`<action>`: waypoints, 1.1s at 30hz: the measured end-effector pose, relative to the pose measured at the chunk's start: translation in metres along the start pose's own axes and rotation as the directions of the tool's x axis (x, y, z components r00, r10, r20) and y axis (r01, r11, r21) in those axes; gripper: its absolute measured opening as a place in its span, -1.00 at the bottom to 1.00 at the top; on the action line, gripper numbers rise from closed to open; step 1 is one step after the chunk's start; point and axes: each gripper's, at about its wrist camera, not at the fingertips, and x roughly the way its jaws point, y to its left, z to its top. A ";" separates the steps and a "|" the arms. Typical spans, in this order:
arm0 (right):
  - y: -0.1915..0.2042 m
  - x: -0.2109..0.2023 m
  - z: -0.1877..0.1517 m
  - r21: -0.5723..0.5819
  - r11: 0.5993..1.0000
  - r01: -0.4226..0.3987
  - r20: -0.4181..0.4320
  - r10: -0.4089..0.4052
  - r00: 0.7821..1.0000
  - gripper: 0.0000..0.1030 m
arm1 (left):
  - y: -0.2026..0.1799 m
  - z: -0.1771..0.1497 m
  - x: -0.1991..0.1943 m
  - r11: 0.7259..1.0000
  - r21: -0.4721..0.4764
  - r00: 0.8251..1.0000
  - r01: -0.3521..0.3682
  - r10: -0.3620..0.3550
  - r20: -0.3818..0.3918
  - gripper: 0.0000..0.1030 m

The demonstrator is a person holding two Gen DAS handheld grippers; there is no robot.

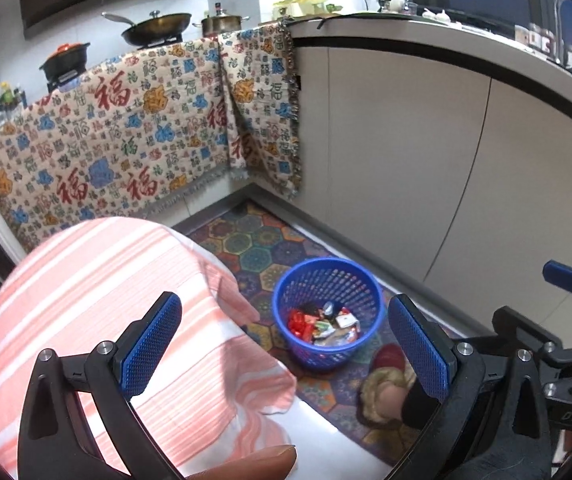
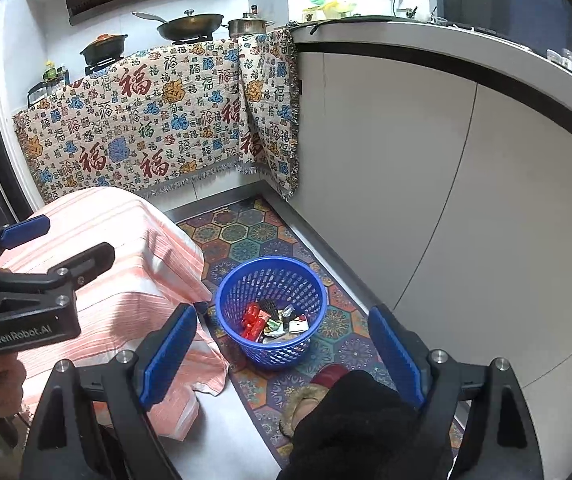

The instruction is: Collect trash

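Both the left gripper and right gripper are hanging spread and empty. Beyond, wrappers are lying in the blue basket on the mat's near part; the slippered foot beside it risks tipping it.

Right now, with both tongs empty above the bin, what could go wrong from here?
1. The blue basket is light-looking and stands free on the patterned mat; a low pass of the right tongs or left tongs might tip it and spill the wrappers.
2. The striped cloth hangs close beside the basket and could snag a finger.
3. A slippered foot rests just in front of the basket, easy to bump.
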 end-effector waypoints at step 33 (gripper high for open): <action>0.004 -0.011 -0.004 0.012 1.000 0.000 -0.019 0.000 1.000 0.73 | 0.005 -0.004 -0.006 1.000 -0.001 1.000 0.030 -0.030 -0.009 0.99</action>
